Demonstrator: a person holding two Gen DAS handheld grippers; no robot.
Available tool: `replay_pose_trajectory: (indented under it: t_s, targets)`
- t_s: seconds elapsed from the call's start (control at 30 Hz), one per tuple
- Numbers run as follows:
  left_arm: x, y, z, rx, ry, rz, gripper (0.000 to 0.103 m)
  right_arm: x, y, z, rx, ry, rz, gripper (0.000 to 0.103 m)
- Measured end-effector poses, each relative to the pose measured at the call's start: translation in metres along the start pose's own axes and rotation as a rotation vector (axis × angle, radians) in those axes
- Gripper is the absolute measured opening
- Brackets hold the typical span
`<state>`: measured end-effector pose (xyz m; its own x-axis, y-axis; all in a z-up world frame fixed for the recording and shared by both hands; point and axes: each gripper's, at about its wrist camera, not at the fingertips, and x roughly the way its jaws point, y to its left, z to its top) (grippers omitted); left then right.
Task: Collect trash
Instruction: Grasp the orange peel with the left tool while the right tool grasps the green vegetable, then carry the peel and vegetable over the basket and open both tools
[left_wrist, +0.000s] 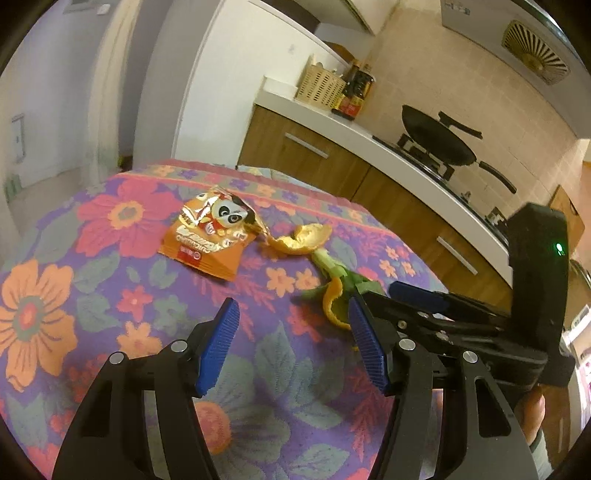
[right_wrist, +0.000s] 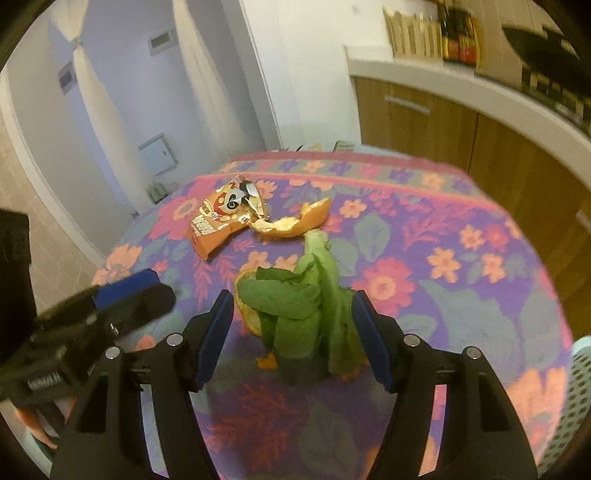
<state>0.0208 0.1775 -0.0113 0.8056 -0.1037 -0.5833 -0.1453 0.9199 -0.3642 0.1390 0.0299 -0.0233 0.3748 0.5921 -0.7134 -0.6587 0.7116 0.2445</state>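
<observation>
Trash lies on a table under a floral cloth (left_wrist: 92, 295). It is an orange snack wrapper (left_wrist: 210, 236) with a panda on it, a curled orange peel (left_wrist: 303, 240), and a wilted green leaf (right_wrist: 303, 314) lying over a second peel (right_wrist: 247, 314). My right gripper (right_wrist: 291, 310) is open, and the leaf and that peel lie between its blue pads, which do not squeeze them. To their left, my left gripper (left_wrist: 293, 314) is open over bare cloth with nothing between its fingers. Each gripper shows in the other's view: the right gripper (left_wrist: 388, 295) and the left gripper (right_wrist: 140, 295).
A kitchen counter (left_wrist: 369, 140) with wooden cabinets runs behind the table. On it are a wok (left_wrist: 439, 136) on the stove, dark bottles (left_wrist: 356, 92) and a wicker basket (left_wrist: 321, 86). A pale blue perforated basket (right_wrist: 576, 406) shows at the table's right edge.
</observation>
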Motion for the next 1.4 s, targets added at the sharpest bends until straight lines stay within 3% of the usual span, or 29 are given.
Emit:
replay_pose_trajectory:
  t_s: [0.13,0.3,0.4,0.77,0.83,0.93,1.03,1.4]
  targets:
    - [0.007,-0.003,0.001,0.012,0.017,-0.01,0.059,0.005,-0.004,-0.002,0.019,0.003,0.008,0.062]
    - [0.009,-0.005,0.002,0.028,0.025,-0.009,0.059,0.007,-0.003,-0.002,0.01,0.002,0.0,0.034]
    - [0.013,-0.005,0.003,0.02,0.041,-0.033,0.059,0.006,-0.01,-0.003,0.042,-0.004,0.012,0.024]
    - [0.05,-0.023,0.007,0.105,0.158,-0.051,0.059,-0.017,-0.029,-0.005,0.111,-0.084,0.031,0.019]
    - [0.059,-0.026,0.008,0.108,0.172,-0.058,0.053,-0.022,-0.033,-0.005,0.112,-0.09,0.022,0.019]
    - [0.075,-0.03,0.009,0.107,0.216,-0.073,0.036,-0.028,-0.038,-0.008,0.111,-0.094,0.001,0.019]
    - [0.085,-0.034,0.004,0.104,0.244,-0.08,0.009,-0.037,-0.043,-0.013,0.101,-0.096,-0.025,0.019]
    - [0.051,-0.039,-0.005,0.084,0.155,-0.095,0.004,-0.083,-0.049,-0.057,0.058,-0.104,-0.14,0.019]
